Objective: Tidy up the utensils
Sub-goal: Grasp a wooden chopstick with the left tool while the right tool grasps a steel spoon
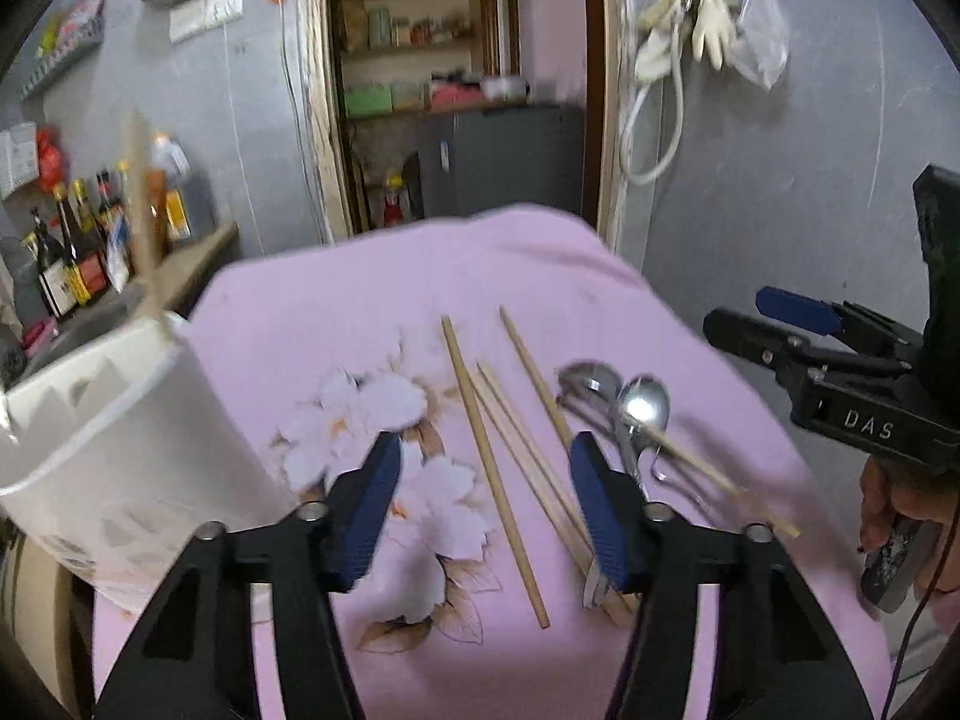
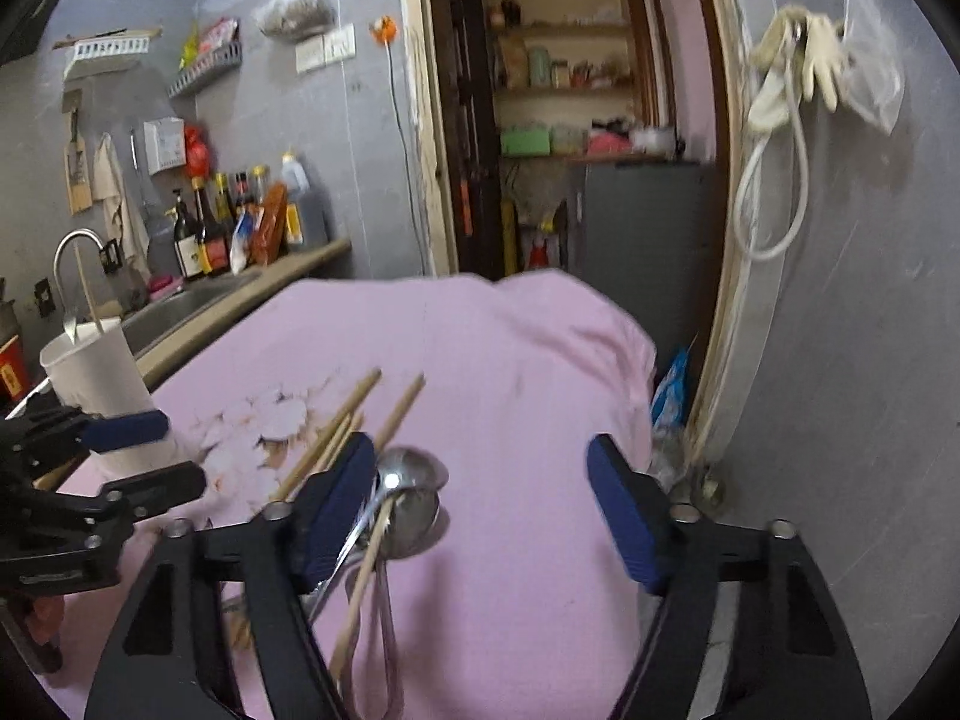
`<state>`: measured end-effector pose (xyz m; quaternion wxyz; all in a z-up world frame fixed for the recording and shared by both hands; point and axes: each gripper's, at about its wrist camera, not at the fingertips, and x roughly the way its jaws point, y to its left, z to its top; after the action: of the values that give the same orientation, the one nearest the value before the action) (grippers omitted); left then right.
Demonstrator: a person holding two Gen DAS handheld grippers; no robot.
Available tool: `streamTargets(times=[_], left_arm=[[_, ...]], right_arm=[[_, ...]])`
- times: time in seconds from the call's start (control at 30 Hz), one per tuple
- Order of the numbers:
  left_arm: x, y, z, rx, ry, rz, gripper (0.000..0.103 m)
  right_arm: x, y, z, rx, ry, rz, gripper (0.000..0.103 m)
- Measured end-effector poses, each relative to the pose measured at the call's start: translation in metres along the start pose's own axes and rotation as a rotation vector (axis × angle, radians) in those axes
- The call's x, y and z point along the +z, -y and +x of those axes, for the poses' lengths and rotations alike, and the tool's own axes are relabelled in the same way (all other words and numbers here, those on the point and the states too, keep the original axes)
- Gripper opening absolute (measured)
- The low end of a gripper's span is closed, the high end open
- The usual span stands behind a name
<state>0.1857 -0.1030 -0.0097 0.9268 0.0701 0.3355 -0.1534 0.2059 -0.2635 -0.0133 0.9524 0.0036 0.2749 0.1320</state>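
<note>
Four bamboo chopsticks [image 1: 492,468] and two steel spoons [image 1: 642,405] lie on our pink-clothed surface [image 1: 336,312], white holder [image 1: 114,438] at nine o'clock. Left gripper [image 1: 486,504] and right gripper [image 2: 480,516] gape empty; one chopstick crosses the spoons and could drag them.

Pale, matt wooden chopsticks [image 1: 493,468] lie on soft pink cloth [image 1: 336,312] printed with flowers. At 3 o'clock of them, the steel spoons [image 1: 642,402] are glossy and mirror-bright. At 9 o'clock, the white plastic utensil holder [image 1: 120,438] looks smooth, faintly sheened.
</note>
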Motion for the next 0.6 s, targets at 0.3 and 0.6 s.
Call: streamTargets(times=[0.3,0.6], left_arm=[[0.008,-0.011,0.061,-0.025,-0.202,-0.04,0.02],[0.019,-0.03,0.096,-0.041,-0.273,-0.071,0.016]], right_arm=[[-0.006,0.001,0.028,0.098,-0.17,0.008,0.036],[-0.011,0.003,0.053,0.167,-0.307,0.068,0.031]])
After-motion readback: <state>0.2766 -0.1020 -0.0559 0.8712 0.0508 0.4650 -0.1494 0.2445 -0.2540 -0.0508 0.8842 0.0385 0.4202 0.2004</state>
